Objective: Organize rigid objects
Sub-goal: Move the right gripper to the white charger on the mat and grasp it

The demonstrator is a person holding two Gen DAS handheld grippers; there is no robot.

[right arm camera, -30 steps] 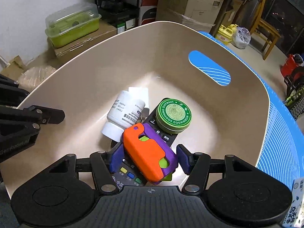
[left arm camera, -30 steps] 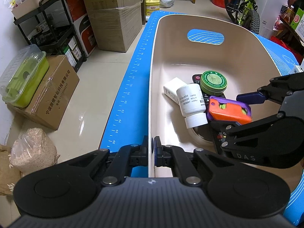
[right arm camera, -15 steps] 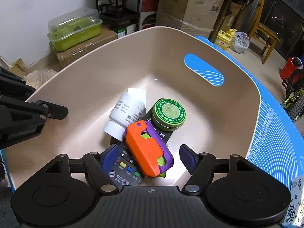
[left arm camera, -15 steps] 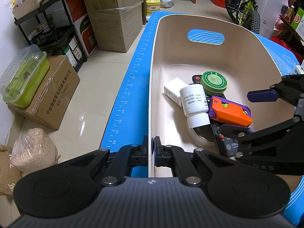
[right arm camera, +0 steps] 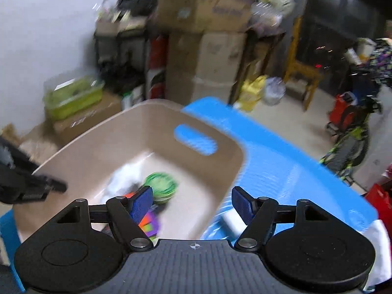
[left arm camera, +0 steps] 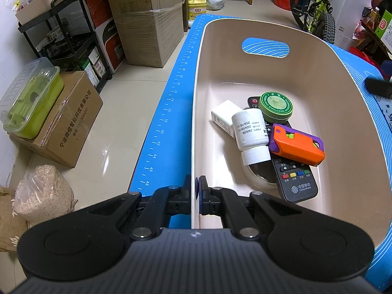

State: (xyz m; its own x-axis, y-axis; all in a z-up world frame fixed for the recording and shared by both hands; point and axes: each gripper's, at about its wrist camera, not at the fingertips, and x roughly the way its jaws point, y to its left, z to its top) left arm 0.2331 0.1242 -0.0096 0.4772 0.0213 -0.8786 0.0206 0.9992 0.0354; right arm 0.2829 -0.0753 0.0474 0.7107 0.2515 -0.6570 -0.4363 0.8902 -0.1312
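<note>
Two hand-held grippers split the work: the left hand-held gripper (left arm camera: 195, 191) clamps the beige bin (left arm camera: 196, 112) rim, while the right hand-held gripper (right arm camera: 192, 202) (jaws just widened, empty) hangs above-right of the orange-purple toy (left arm camera: 296, 144) lying crosswise inside.

Left black plastic claw (left arm camera: 195, 191): ribbed grey body, round black discs, silver screws, blue-edged pads. Right black plastic claw (right arm camera: 192, 201): ribbed blue pads (right arm camera: 141, 202), crosshair marking.
</note>
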